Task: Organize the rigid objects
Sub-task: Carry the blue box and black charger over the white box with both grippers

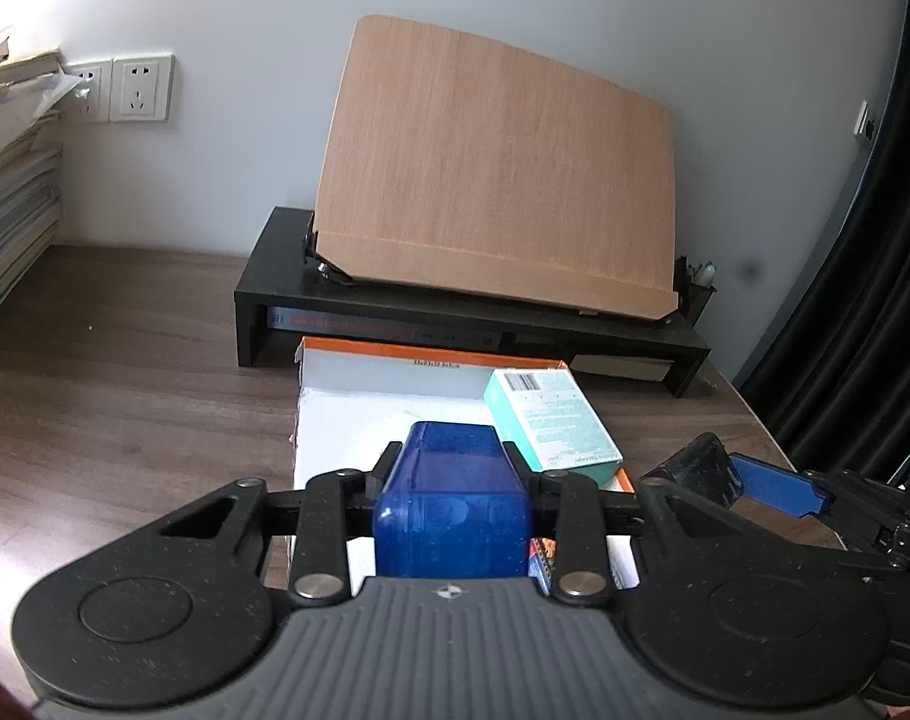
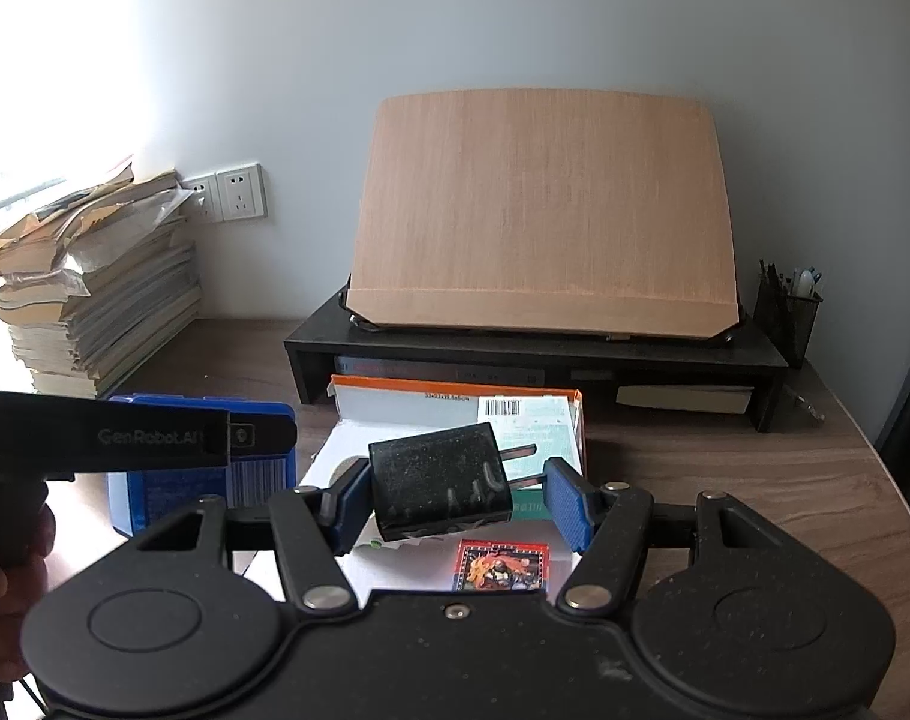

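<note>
My left gripper (image 1: 449, 456) is shut on a translucent blue box (image 1: 452, 504) and holds it just over the near part of an open white cardboard box with an orange rim (image 1: 395, 357). A teal carton (image 1: 550, 420) lies inside that box at its right side. My right gripper (image 2: 455, 480) is shut on a black plug adapter (image 2: 440, 486); its prongs point toward the right pad (image 2: 565, 504). The adapter hangs over the cardboard box (image 2: 455, 387), above the teal carton (image 2: 532, 420) and a red card pack (image 2: 501, 564). The blue box (image 2: 179, 492) shows at the left.
A tilted wooden board (image 2: 544, 210) rests on a black desk riser (image 2: 532, 360) behind the box. A tall stack of papers (image 2: 95, 300) stands at the left under wall sockets (image 2: 239, 192). A mesh pen holder (image 2: 787, 312) sits at the right. A dark curtain (image 1: 862, 300) hangs by the desk's right edge.
</note>
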A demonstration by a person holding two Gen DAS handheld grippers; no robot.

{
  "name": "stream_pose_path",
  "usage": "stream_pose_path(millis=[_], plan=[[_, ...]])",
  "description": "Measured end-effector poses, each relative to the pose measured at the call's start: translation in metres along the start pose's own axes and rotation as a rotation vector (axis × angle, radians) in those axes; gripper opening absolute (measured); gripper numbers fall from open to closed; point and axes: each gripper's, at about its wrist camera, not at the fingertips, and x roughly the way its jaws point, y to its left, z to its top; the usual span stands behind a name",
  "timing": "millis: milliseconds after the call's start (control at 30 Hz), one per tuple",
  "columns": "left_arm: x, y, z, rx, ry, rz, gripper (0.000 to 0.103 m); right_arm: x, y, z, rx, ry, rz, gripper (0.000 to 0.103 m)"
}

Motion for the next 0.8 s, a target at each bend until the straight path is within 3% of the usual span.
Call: stream_pose_path(millis=[800], plan=[[0.024, 0.0, -0.01, 0.003, 0.09, -0.033, 0.033, 0.018, -0.008, -0.013, 0.012, 0.069, -0.011, 0.073]])
